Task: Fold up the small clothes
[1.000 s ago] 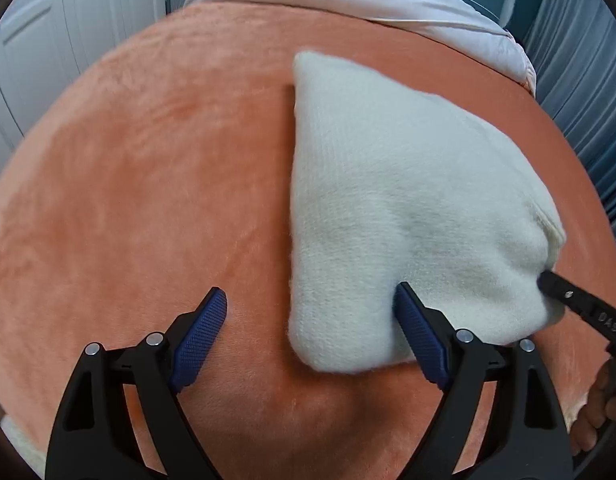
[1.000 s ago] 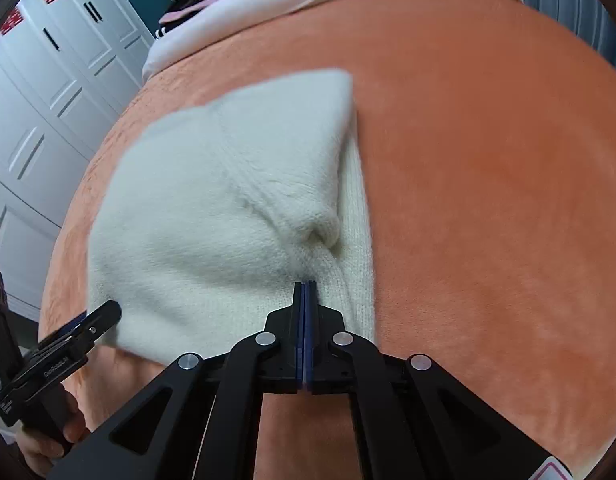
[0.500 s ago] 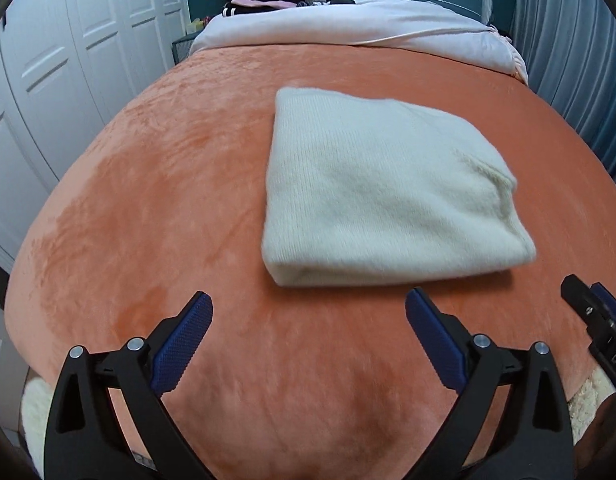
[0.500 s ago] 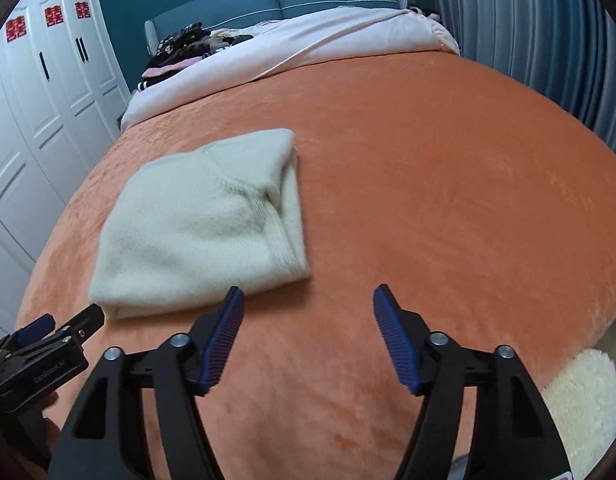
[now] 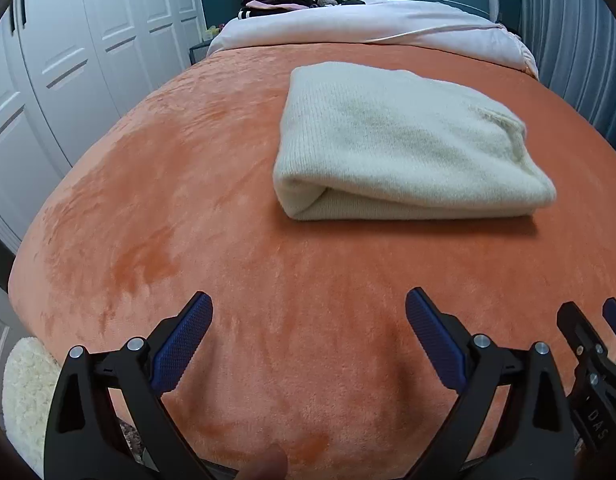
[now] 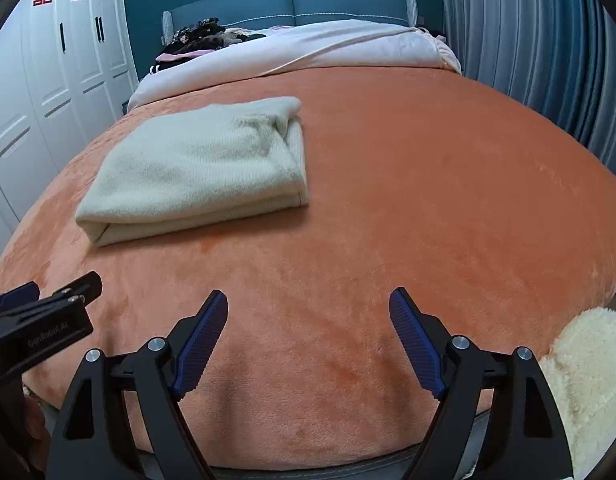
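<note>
A cream knitted garment [image 5: 395, 144] lies folded flat on the orange blanket [image 5: 188, 200]; it also shows in the right wrist view [image 6: 200, 168]. My left gripper [image 5: 308, 328] is open and empty, near the bed's front edge, well short of the garment. My right gripper [image 6: 308, 320] is open and empty, also back near the front edge, to the right of the garment. The right gripper's tip shows at the right edge of the left wrist view [image 5: 587, 344]; the left gripper shows at the left of the right wrist view [image 6: 48, 316].
A white duvet [image 6: 308, 52] and a pile of dark clothes [image 6: 204, 38] lie at the head of the bed. White wardrobes [image 5: 68, 60] stand left, a blue curtain [image 6: 547, 48] right. A fluffy cream rug [image 6: 587, 380] lies below the bed's front edge.
My right gripper let go of the garment and opened. Both grippers pulled back from the folded garment toward the bed's front edge; the garment now lies flat.
</note>
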{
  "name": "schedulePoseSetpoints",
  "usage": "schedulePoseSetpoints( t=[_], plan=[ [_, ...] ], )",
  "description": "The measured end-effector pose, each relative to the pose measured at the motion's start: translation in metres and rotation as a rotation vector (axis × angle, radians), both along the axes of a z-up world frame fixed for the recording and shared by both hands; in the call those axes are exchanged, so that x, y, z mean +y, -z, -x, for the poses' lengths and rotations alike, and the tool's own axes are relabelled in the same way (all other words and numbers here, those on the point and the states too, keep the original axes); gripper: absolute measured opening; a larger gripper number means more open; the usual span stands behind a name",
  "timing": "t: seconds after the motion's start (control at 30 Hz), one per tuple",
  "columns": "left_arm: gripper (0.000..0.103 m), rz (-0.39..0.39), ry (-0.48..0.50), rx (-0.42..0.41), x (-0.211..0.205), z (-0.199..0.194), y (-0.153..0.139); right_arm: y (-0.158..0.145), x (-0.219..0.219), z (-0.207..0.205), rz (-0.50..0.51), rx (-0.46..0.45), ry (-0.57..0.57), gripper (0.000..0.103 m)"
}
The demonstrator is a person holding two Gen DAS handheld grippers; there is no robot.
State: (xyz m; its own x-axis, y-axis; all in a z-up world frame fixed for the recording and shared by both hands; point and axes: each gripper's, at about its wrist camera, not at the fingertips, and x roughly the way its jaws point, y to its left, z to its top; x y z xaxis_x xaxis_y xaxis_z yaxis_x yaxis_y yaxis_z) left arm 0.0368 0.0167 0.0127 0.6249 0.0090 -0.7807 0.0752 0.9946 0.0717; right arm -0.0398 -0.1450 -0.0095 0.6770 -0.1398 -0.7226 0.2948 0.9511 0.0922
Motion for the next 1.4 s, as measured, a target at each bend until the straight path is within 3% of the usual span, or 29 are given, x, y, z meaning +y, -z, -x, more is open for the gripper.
schedulePoseSetpoints(
  t=[0.43, 0.73, 1.2, 1.4],
  plan=[
    [0.095, 0.021, -0.001, -0.003, 0.009, 0.011, 0.022, 0.022, -0.002, -0.006, -0.057, 0.045, 0.033, 0.083],
    [0.098, 0.029, -0.008, -0.041, 0.006, 0.01, 0.032, 0.036, 0.014, -0.015, 0.024, 0.086, -0.007, 0.098],
    [0.098, 0.024, -0.018, -0.042, -0.001, 0.008, 0.033, 0.038, 0.017, -0.015, 0.038, 0.091, -0.006, 0.098],
    [0.098, 0.026, -0.02, -0.044, -0.004, -0.002, 0.032, 0.038, 0.013, -0.034, 0.021, 0.083, 0.003, 0.098]
  ],
)
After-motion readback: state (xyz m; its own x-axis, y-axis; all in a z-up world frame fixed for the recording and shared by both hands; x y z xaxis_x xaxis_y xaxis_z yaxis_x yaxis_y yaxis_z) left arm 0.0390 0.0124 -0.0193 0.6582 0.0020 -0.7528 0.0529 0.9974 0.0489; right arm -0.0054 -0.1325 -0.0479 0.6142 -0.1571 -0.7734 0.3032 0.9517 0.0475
